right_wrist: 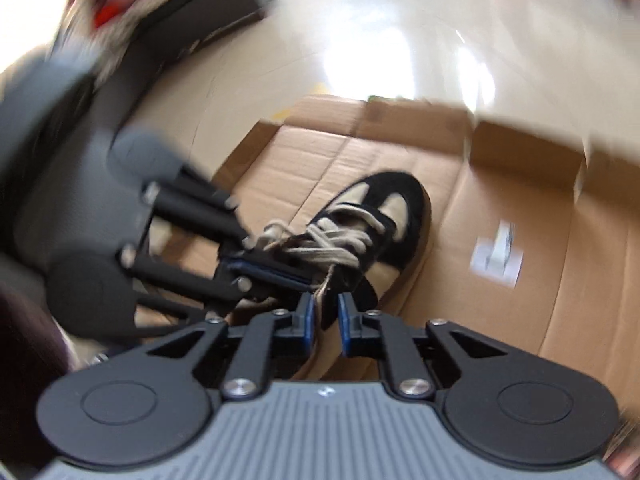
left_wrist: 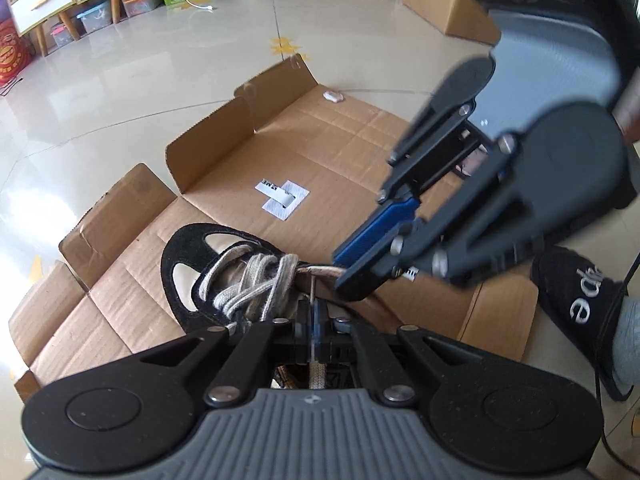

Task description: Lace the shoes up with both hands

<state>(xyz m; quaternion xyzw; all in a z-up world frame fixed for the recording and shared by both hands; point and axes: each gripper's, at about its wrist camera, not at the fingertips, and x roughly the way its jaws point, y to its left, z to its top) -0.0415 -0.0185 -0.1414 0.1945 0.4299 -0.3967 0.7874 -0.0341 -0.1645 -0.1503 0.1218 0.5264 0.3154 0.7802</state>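
Hidden: shoe (right_wrist: 376,220) heel, behind both tools; right view blurred.
Shoe axis: toe points away from the tools.
Left gripper (left_wrist: 314,322): clamped on lace (left_wrist: 316,372).
Right gripper (right_wrist: 325,314): narrow gap, tongue (right_wrist: 326,280) between; contact unclear.

Daylight floods a tiled room, seen through two fisheye lenses.
Glare whitens the floor (right_wrist: 400,52) in the right wrist view, which is smeared with blur; the left view is sharper, its edges bowed, shadows soft on the cardboard (left_wrist: 320,152).

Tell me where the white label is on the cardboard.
In the left wrist view the white label lies flat on the cardboard just beyond the shoe's toe. In the right wrist view it sits to the right of the shoe.
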